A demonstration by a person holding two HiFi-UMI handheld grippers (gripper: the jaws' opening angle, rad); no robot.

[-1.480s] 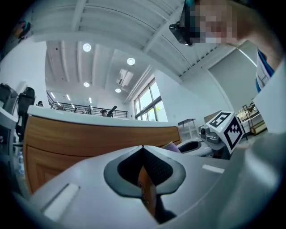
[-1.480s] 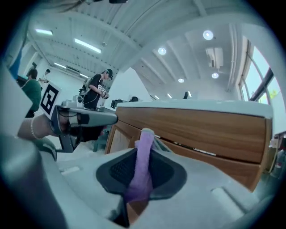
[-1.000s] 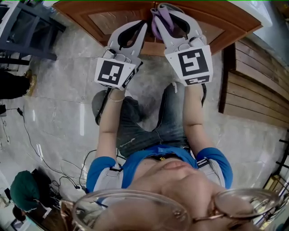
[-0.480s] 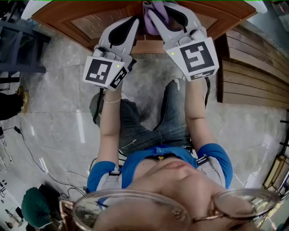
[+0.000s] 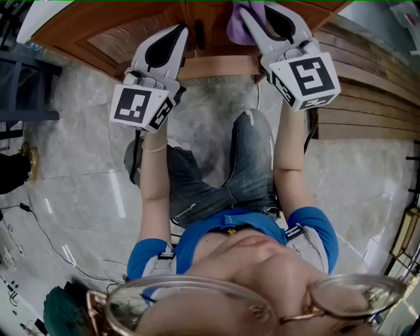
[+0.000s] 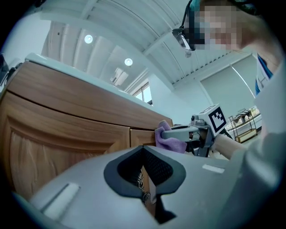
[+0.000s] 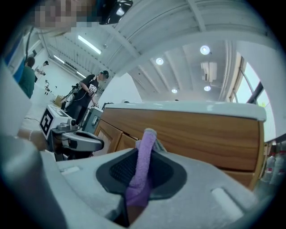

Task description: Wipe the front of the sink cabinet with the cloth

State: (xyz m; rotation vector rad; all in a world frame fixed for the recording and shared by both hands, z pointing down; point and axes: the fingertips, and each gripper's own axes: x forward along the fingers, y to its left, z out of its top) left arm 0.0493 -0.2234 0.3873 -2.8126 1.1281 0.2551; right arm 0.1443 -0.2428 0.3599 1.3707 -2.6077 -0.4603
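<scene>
Right gripper (image 5: 248,12), clenched on the purple cloth (image 5: 241,27), presses it to the sink cabinet front (image 5: 125,41), farther right than a second ago; a wiping stroke appears under way. Left gripper (image 5: 178,33), closed and empty, hovers near the left door.

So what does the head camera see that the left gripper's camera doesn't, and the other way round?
Only the head view shows the shiny grey floor, the person's jeans and the marker cube on the left gripper. Only the left gripper view shows the ceiling lights and a window far behind. Both show the wooden cabinet front and the right gripper, shut on the purple cloth up at the cabinet.
</scene>
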